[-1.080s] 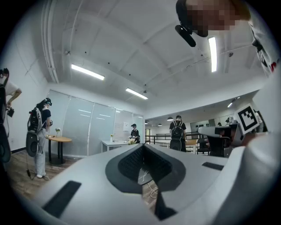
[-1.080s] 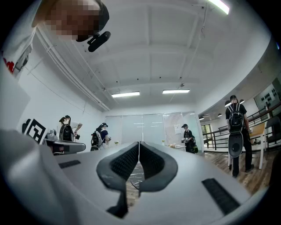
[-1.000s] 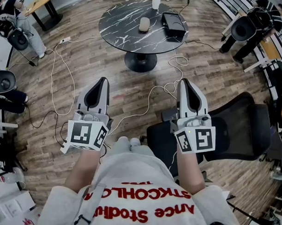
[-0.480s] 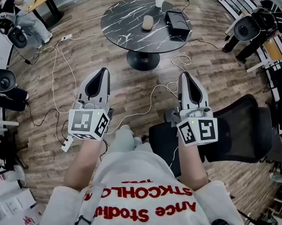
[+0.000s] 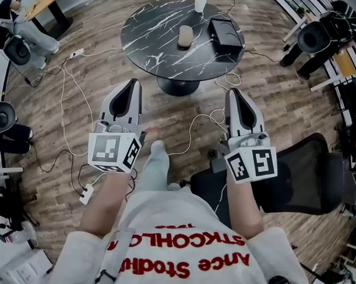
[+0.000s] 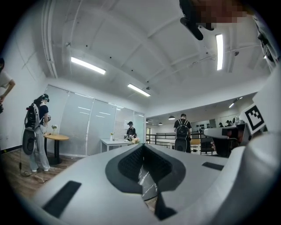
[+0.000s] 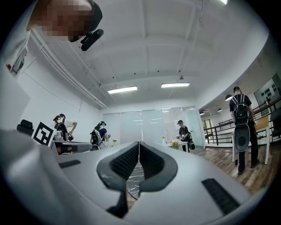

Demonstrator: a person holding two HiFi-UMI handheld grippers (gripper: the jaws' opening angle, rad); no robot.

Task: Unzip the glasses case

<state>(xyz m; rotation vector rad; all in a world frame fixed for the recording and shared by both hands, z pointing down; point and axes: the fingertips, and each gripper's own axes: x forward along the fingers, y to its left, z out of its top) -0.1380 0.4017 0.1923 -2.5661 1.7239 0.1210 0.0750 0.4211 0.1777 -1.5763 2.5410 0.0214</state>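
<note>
Left gripper [image 5: 132, 83]: jaws closed pad to pad, nothing held; the left gripper view shows the two dark pads [image 6: 131, 160] meeting along one seam, with a sliver of marble table top showing through the gap below it. Right gripper [image 5: 233, 92]: jaws likewise closed together and empty; the right gripper view shows its ribbed pads [image 7: 125, 160] touching along the centre line. Both grippers point roughly level toward a round black marble table [image 5: 157, 46]. A small pale oval object that looks to be the glasses case [image 5: 186, 36] lies on that table, well ahead of both pairs of jaws: ahead and to the right of the left jaws, ahead and to the left of the right jaws, touching neither. A black box [image 5: 224, 32] sits just beside it, straight ahead of the right jaws. White cables [image 5: 192, 123] run over the wooden floor between and below the jaws. A black chair [image 5: 301, 175] stands behind and below the right jaws.
</note>
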